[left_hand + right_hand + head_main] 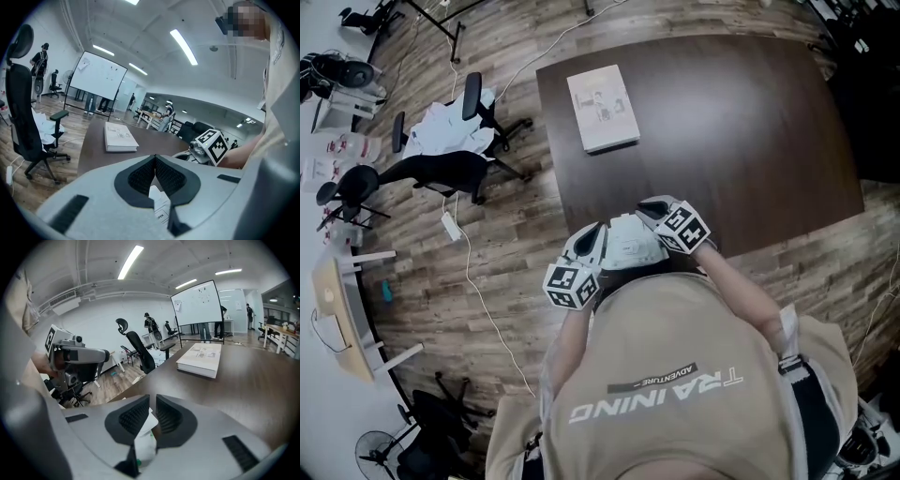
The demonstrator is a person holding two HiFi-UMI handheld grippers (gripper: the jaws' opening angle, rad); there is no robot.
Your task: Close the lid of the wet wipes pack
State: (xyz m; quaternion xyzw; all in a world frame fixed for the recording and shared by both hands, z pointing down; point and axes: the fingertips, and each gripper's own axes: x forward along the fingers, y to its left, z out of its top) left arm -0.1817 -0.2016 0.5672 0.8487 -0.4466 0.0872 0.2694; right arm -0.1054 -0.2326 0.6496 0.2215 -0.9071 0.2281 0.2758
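I hold both grippers close to my body at the near edge of the dark table (750, 141). The wet wipes pack (160, 210) is white with a small "OPEN" label, and my left gripper (154, 160) is shut on its edge. In the right gripper view a white and green part of the pack (144, 430) sits pinched between the pads of my right gripper (152, 403). From the head view the left gripper (592, 234) and right gripper (656, 208) are side by side, with the pack mostly hidden between them. Whether the lid is up cannot be seen.
A white book (602, 108) lies on the table's far left part, straight ahead of both grippers. Office chairs (450, 141) with white cloth stand on the wood floor to the left, and a cable (473, 281) runs along the floor. A whiteboard (101, 77) stands further back.
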